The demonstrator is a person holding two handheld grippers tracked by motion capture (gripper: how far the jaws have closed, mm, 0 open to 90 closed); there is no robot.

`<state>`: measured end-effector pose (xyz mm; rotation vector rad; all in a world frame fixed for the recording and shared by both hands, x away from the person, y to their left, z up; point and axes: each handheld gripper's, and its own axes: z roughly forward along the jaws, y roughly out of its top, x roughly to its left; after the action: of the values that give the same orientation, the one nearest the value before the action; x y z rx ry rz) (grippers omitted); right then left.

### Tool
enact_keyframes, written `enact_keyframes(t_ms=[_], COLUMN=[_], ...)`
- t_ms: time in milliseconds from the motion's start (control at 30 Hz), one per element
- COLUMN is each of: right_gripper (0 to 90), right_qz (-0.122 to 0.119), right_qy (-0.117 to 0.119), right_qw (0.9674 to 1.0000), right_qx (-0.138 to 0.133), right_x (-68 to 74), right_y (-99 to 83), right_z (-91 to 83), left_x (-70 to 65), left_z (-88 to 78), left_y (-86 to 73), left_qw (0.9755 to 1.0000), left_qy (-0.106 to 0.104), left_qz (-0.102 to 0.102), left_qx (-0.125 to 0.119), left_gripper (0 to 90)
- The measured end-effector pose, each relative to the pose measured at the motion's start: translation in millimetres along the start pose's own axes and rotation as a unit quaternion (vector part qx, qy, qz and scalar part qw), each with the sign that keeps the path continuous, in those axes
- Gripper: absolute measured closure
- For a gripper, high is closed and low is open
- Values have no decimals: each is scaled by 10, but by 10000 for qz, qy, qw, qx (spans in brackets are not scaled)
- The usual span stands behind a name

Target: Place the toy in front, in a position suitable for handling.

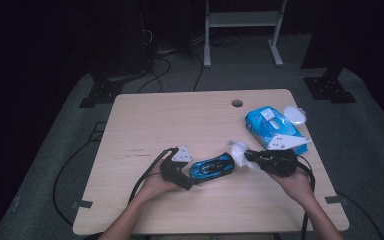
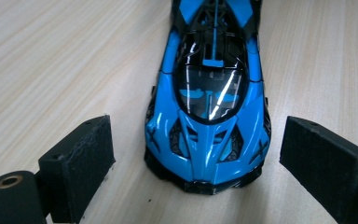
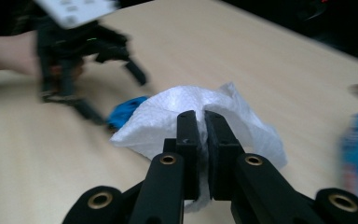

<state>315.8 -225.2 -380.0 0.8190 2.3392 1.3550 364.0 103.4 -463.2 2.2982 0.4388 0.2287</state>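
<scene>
On the table (image 1: 145,125), the blue car (image 2: 209,112) lies nose-first between the left gripper's (image 2: 196,158) spread jaws, its long axis along them, while the right gripper (image 3: 204,135), clamped on a white wipe (image 3: 168,116), hovers just beyond its far end.

toy cars: 1, blue (image 1: 212,167)
white wipes: 1 (image 1: 239,151)
wipe packs: 1, blue (image 1: 275,130)
round white lids: 1 (image 1: 294,115)
tongs: 2, left (image 1: 186,181), right (image 1: 248,154)
counter: 1 (image 1: 180,120)

white wipe (image 3: 205,116) in right tool (image 3: 204,122)
</scene>
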Motion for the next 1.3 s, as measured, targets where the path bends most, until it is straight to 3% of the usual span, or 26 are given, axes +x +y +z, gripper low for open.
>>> enact_keyframes(t_ms=[33,167,233,300,400,467,633,667,733,800,900,967,1033,1167,1200,1300], right_gripper=[842,842,831,798,737,607,454,450,438,445,631,713,767,811,806,666], right_qz=[52,98,263,321,212,21,-305,-326,-234,-111,133,128,72,-181,-205,-441], right_qy=[229,577,1088,1318,1311,1189,922,786,779,747,874,853,693,319,382,522], right_qw=[9997,9973,9918,9868,9855,9875,9896,9903,9900,9899,9894,9894,9915,9937,9933,9915], right_qx=[74,436,616,882,1054,1035,1059,1096,1153,1203,1153,1168,1097,1057,1072,1111], right_x=[39,77,61,48,35,7,-50,-66,-124,-162,-212,-224,-231,-198,-188,-84], right_y=[12,47,59,78,89,86,24,10,-28,-56,-107,-140,-159,-188,-186,-136], right_z=[40,208,311,427,527,648,815,856,951,1015,1082,1096,1062,950,929,847], left_x=[-3,-6,-3,8,21,25,32,37,41,49,54,60,58,42,40,33], left_z=[7,35,49,60,73,75,79,86,98,111,114,95,85,107,108,110], left_y=[1,12,20,30,35,39,40,41,39,37,34,22,10,-2,2,10], left_qw=[10000,10000,10000,10000,10000,9999,9997,9996,9996,9996,9997,9997,9997,9996,9996,9997], left_qy=[-15,-52,-69,-81,-56,-57,-137,-192,-228,-271,-207,-214,-212,-182,-171,-153], left_qz=[13,3,-9,-10,-10,-41,-67,-87,-104,-112,-53,-69,-53,16,58,62], left_qx=[14,21,8,11,-31,-77,-165,-165,-152,-56,97,96,111,221,227,189], left_gripper=[91,92,92,91,92,92,109,119,129,128,103,105,128,165,172,171])
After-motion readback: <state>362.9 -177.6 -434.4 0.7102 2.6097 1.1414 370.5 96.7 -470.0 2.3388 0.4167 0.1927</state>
